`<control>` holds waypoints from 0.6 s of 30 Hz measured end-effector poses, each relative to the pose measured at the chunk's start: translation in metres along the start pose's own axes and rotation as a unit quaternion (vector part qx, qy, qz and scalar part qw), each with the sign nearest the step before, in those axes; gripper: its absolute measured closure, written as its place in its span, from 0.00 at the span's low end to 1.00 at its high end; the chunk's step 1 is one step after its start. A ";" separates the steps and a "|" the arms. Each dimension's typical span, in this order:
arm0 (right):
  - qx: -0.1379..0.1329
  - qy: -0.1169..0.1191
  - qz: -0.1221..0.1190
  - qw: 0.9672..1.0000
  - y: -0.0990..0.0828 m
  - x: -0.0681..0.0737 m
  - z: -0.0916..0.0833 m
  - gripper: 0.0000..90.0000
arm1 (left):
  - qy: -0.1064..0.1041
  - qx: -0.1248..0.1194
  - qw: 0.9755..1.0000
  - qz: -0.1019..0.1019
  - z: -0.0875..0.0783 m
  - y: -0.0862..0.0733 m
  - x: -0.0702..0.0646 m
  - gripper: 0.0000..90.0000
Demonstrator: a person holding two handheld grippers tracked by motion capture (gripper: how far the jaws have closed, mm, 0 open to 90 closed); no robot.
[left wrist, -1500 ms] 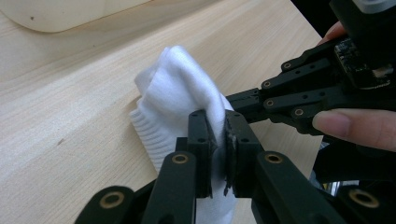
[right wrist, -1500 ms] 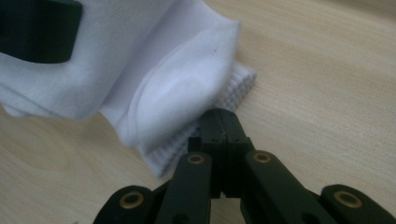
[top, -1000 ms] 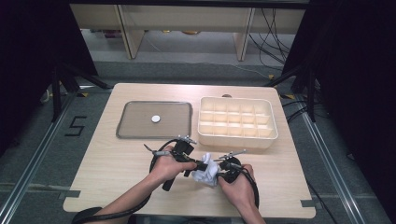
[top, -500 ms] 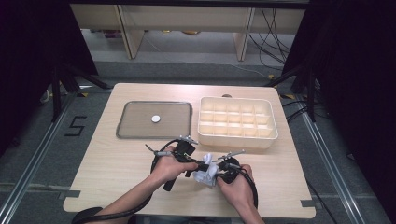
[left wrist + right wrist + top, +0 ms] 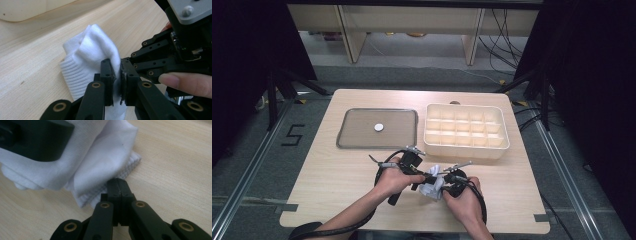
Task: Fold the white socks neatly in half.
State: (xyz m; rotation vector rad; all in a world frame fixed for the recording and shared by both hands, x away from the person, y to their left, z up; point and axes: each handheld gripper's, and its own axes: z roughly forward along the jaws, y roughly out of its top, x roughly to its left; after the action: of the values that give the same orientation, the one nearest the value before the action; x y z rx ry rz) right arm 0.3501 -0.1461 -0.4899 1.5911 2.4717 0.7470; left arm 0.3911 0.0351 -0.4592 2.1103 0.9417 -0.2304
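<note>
White sock [image 5: 430, 187] sits bunched on the counter [image 5: 327, 200], near the front edge, between the two hands and well in front of the compartment box [image 5: 466, 131].

Left gripper [image 5: 117, 75]: fingers [image 5: 106, 75] pinching a fold of the sock's smooth fabric; cloth visibly squeezed between the pads in the left gripper view. Ribbed cuff lies to the left of that pinch, flat on the wood.

Right gripper [image 5: 117, 188]: fingers pressed together, tips right at the ribbed edge of the sock. Right gripper view can't settle whether any fabric is caught between them; no gap visible.

The two grippers meet tip to tip over the sock in the high view, left hand [image 5: 394, 177] and right hand [image 5: 462, 197] close together. The right gripper's linkage sits just beside the left gripper's fingers, a thumb resting on it.

Grey tray [image 5: 357, 142] at rear left holds a small white disc [image 5: 378, 127], well apart from the hands. Box is just right of the tray, compartments look bare.
</note>
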 end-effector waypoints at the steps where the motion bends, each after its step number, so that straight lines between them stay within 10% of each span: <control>1: 0.002 0.000 0.001 1.000 0.000 0.000 0.000 1.00 | 0.001 0.001 1.000 0.001 0.000 0.000 0.000 0.91; 18: 0.005 0.000 -0.005 1.000 0.002 0.004 0.003 1.00 | 0.004 0.001 1.000 -0.001 0.005 -0.001 -0.002 0.90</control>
State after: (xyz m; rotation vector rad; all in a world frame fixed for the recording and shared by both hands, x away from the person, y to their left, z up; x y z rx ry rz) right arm 0.3506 -0.1406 -0.4910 1.5807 2.4858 0.7350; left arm 0.3898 0.0310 -0.4620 2.1126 0.9483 -0.2243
